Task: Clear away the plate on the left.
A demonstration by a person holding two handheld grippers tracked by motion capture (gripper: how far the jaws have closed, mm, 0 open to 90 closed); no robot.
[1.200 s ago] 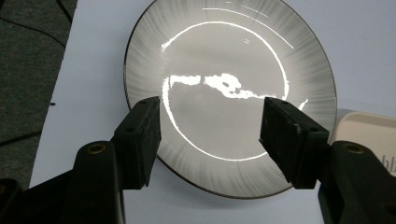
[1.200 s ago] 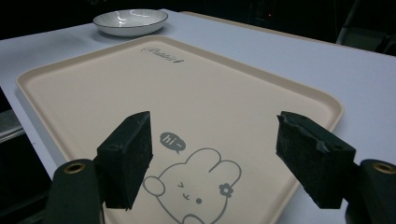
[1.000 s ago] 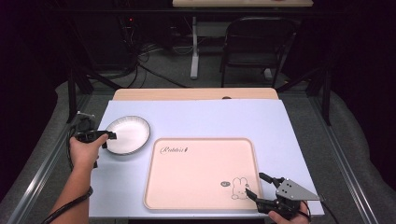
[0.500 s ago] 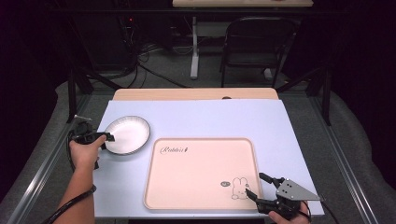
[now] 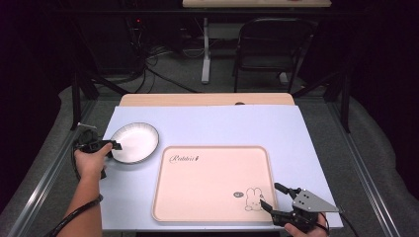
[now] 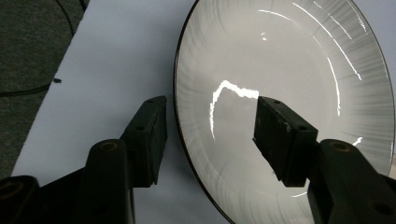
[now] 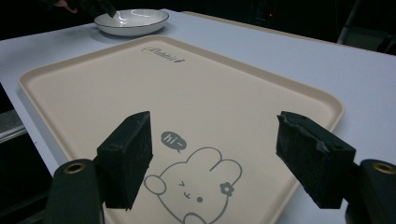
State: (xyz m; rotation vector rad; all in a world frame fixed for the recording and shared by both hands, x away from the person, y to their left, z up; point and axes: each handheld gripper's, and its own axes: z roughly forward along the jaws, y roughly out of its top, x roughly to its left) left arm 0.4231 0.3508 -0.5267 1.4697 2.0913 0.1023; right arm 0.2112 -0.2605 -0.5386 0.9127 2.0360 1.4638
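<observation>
- Left of centre in the high view: white plate (image 5: 134, 143) flat on the pale blue table cover (image 5: 217, 123), just beside the upper left corner of the beige tray (image 5: 212, 187), apparently not touching it.
- At the plate's left edge: left gripper (image 5: 114, 145), jaws apart and straddling the rim, one outside on the cover, one over the plate's inner slope, as seen in the left gripper view (image 6: 210, 126). Not yet pinched on the rim.
- Lower right of the high view: right gripper (image 5: 276, 197), jaws wide apart, at the tray's near right corner by the rabbit drawing (image 5: 253, 199); nothing between them in the right gripper view (image 7: 212, 154).
- Step in hand, by the look of it: taking hold of the plate at its rim, likely for a move onto the tray.
- Next move calls for: closing the left jaws squarely on the rim, then lifting level; shallow, glossy edge, so risk of slipping or tipping with a skewed pinch.
- Tray bare, so plenty of room for setting down.
</observation>
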